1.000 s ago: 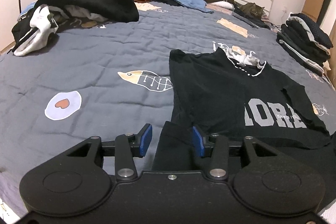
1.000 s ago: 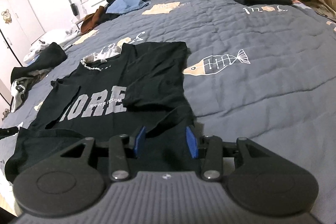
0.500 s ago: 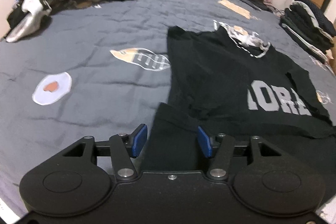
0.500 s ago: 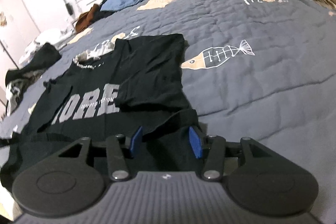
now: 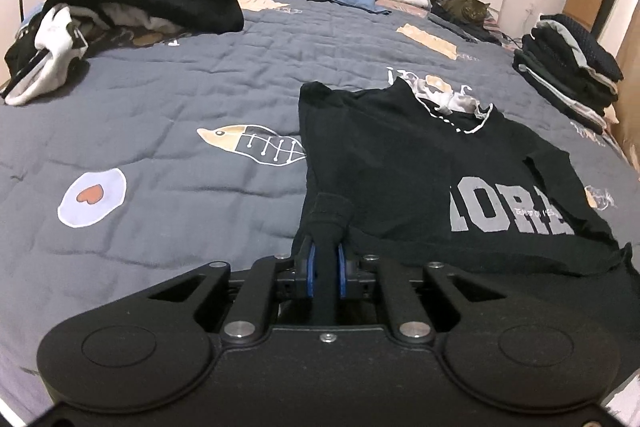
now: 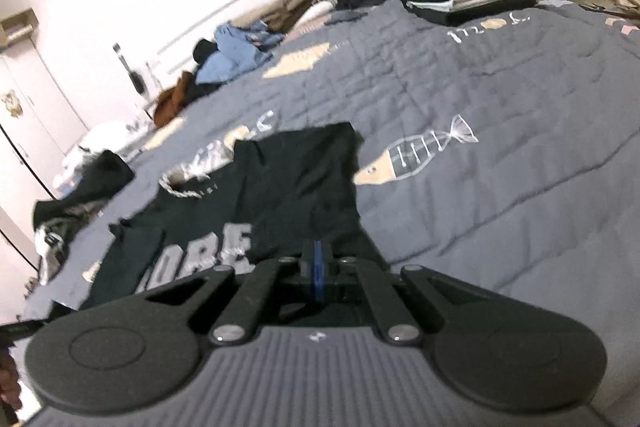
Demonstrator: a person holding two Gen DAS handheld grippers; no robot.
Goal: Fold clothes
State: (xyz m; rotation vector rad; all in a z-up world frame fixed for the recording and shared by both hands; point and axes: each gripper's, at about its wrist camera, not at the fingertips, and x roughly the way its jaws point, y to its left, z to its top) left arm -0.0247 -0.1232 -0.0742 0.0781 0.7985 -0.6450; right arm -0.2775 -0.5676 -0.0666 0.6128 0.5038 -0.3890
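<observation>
Left gripper (image 5: 325,264): earlier open above the hem, blue pads apart; now clamped on a bunched fold at the near left corner of the black T-shirt (image 5: 400,163), cloth standing up between the pads
Right gripper (image 6: 317,261): earlier open; now pads pressed together at the shirt's near right hem, cloth between them not discernible, view now tilted and blurred
</observation>
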